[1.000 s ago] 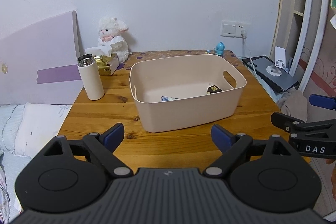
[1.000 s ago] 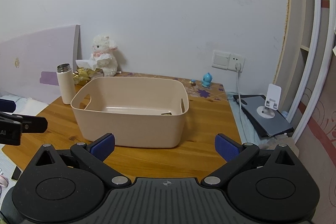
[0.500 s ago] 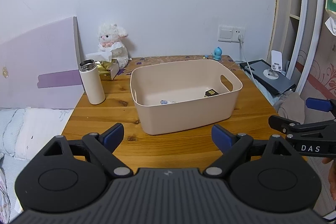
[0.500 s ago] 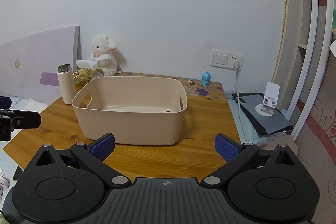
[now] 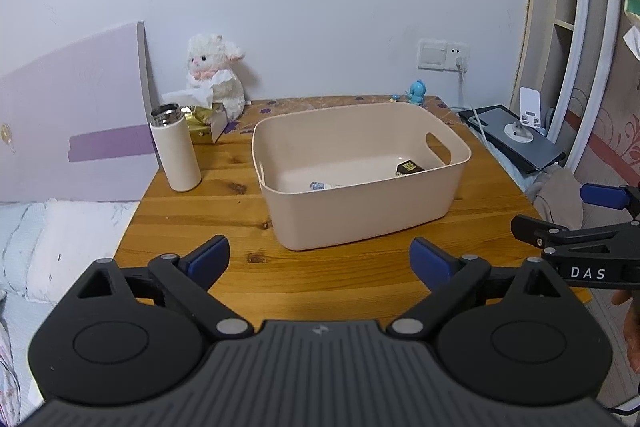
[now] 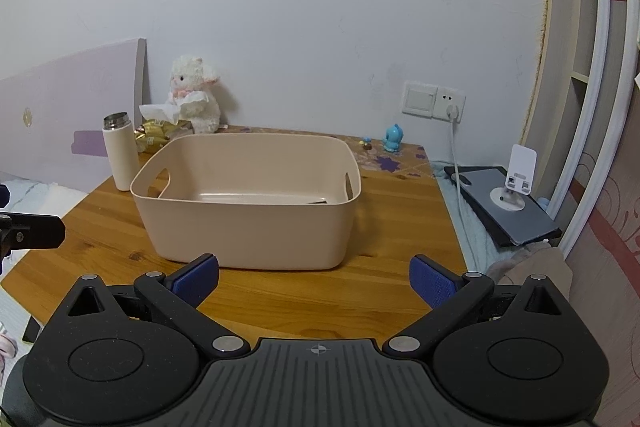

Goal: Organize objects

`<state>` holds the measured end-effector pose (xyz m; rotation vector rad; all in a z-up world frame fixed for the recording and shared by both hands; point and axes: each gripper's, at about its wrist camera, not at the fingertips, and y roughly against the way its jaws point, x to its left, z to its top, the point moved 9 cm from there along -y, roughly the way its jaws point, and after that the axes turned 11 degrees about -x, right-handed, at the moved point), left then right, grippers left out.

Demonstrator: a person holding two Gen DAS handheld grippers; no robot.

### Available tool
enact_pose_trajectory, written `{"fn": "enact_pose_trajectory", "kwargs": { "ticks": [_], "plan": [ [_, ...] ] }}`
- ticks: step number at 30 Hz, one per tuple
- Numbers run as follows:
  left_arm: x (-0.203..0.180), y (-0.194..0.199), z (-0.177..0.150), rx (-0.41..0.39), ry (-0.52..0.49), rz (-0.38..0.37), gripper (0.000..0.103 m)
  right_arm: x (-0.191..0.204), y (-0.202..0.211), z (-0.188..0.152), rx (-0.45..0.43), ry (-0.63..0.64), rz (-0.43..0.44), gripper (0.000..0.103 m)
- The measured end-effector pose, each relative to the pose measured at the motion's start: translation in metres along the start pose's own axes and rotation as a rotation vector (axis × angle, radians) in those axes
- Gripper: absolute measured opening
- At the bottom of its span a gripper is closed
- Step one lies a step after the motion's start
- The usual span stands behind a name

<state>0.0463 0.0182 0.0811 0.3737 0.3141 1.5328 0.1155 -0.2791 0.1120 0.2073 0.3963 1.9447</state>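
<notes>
The beige plastic bin with cut-out handles sits mid-way across the wooden table, holding a small dark packet and a white-blue wrapper. A cream steel-capped flask stands left of it. The left gripper and right gripper hover before the near edge, jaws spread wide, empty.

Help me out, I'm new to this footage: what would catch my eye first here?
The big beige bin sits mid-table on the wooden table, with a few small items on its floor. Left of it stands a white bottle, and behind that, against the wall, a white plush lamb beside a tissue box. Both the left gripper and right gripper are open and empty at the near edge.
</notes>
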Motion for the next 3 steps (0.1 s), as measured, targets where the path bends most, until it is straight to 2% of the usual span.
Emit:
{"fn": "enact_pose_trajectory", "kwargs": {
  "ticks": [3],
  "plan": [
    [0.0056,-0.0073,-0.0027,0.011,0.007,-0.001,0.097,0.0026,-0.0075,-0.0017,0.012,0.004,0.000,0.103]
  ]
}}
